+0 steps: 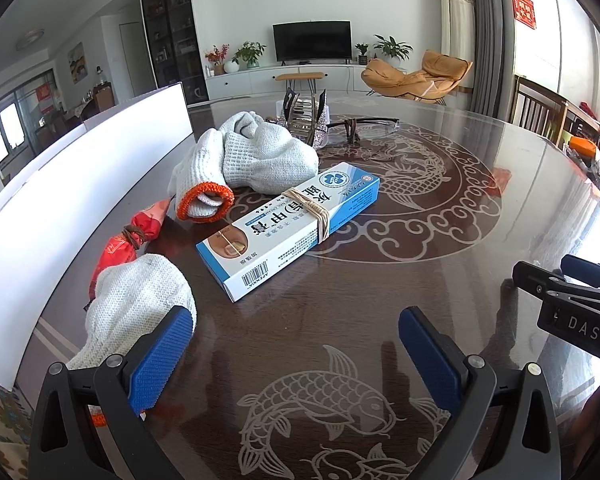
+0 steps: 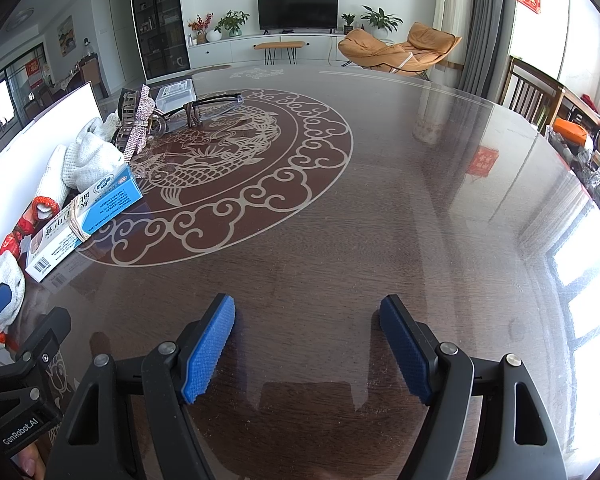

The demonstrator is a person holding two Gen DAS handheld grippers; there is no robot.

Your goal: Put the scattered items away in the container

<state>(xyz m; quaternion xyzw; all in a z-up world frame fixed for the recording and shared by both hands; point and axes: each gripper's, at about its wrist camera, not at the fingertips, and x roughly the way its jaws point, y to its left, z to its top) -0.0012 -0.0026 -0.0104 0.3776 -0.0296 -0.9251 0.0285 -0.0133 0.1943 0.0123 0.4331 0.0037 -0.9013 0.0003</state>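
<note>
My left gripper point(image 1: 296, 360) is open low over the table, with nothing between its fingers. A white knit glove point(image 1: 136, 304) lies against the outside of its left finger. Ahead lie a blue-and-white box point(image 1: 288, 224) bound with rubber bands, a red packet point(image 1: 128, 240), a heap of white gloves point(image 1: 256, 152) with an orange cuff, a sparkly hair clip point(image 1: 306, 120) and glasses point(image 1: 360, 126). The white container point(image 1: 80, 192) stands along the left. My right gripper point(image 2: 308, 350) is open over bare table, right of the items. The box point(image 2: 84, 216) and hair clip point(image 2: 134, 128) sit far to its left.
The round glass-topped table point(image 2: 380, 200) carries a fish pattern. A clear plastic box point(image 2: 176, 92) sits behind the glasses point(image 2: 204, 108). Wooden chairs point(image 2: 532, 92) and clutter line the right edge. The right gripper's black frame point(image 1: 576, 312) is close on the left gripper's right.
</note>
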